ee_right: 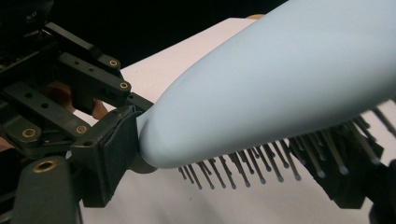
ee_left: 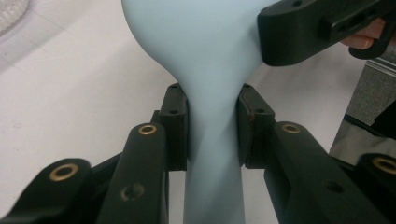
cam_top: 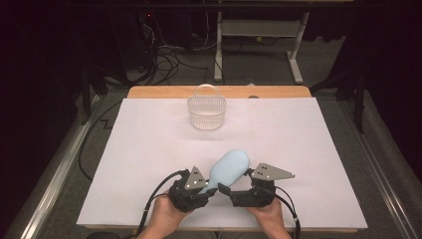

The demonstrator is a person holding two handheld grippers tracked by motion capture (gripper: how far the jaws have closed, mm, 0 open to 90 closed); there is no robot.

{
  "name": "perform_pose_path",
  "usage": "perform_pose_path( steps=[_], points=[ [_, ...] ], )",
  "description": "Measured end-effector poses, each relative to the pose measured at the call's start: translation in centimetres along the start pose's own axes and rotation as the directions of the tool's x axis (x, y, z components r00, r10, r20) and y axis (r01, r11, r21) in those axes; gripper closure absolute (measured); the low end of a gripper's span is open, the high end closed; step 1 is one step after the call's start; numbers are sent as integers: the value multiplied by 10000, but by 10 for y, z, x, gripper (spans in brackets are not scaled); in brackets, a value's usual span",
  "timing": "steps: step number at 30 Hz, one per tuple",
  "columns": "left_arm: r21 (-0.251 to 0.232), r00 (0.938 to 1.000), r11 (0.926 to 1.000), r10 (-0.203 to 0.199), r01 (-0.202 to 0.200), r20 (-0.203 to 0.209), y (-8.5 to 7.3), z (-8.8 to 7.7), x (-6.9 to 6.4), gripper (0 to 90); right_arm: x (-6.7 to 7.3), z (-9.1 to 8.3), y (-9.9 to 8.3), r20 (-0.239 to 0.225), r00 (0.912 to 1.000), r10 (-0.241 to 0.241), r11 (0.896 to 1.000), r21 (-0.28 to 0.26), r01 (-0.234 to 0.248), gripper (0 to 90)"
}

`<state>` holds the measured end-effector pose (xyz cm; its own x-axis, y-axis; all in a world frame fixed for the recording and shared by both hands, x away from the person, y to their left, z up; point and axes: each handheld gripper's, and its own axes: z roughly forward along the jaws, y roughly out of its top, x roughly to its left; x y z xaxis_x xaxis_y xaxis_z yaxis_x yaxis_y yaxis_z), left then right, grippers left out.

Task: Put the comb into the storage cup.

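Observation:
A pale blue hairbrush (cam_top: pixel 230 167) hangs just above the white table sheet (cam_top: pixel 144 149) near the front edge, back up and bristles down. My left gripper (cam_top: pixel 209 188) is shut on its slim handle (ee_left: pixel 212 154), one pad on each side. My right gripper (cam_top: pixel 236 183) comes in from the right and spans the brush head (ee_right: pixel 280 84). Its near pad (ee_right: pixel 112 149) touches the narrow end of the head, and its far pad (ee_right: pixel 348 177) sits against the bristles (ee_right: pixel 243 172). In the left gripper view, one black jaw of the right gripper (ee_left: pixel 303 28) rests on the side of the head.
A clear plastic basket (cam_top: pixel 206 112) with a thin handle stands at the back middle of the sheet, well beyond the brush. The table's wooden edge (cam_top: pixel 149 92) runs along the back. Cables trail from both grippers toward the person. Dark floor and table legs lie beyond.

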<state>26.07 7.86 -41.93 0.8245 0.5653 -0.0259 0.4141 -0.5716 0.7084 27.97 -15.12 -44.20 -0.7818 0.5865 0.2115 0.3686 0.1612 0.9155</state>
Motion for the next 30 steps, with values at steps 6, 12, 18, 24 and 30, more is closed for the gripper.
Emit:
perform_pose_path(
  steps=[6, 12, 18, 24, 30],
  points=[
    [-17, 10000, 10000, 76, -75, 55, 1, 0, -2, 675, 0, 2, 1, -88, 9999, 146, 9996, 224, -144, 175],
    [-42, 9997, 9997, 252, -252, -59, 2, 0, -5, 675, -4, 0, 3, -422, 9967, 689, 9973, 285, -678, 206],
    [-63, 9993, 9993, 365, -366, -118, 2, 0, -7, 676, -7, -2, 6, -719, 9915, 1080, 9937, 374, -1055, 257],
    [-64, 9987, 9990, 450, -452, -219, 3, -1, -7, 676, -9, -4, 8, -949, 9866, 1325, 9910, 317, -1300, 319],
    [-106, 9978, 9983, 570, -574, -332, 4, -3, -9, 676, -11, -8, 11, -1363, 9794, 1491, 9888, 238, -1472, 395]
  ],
)
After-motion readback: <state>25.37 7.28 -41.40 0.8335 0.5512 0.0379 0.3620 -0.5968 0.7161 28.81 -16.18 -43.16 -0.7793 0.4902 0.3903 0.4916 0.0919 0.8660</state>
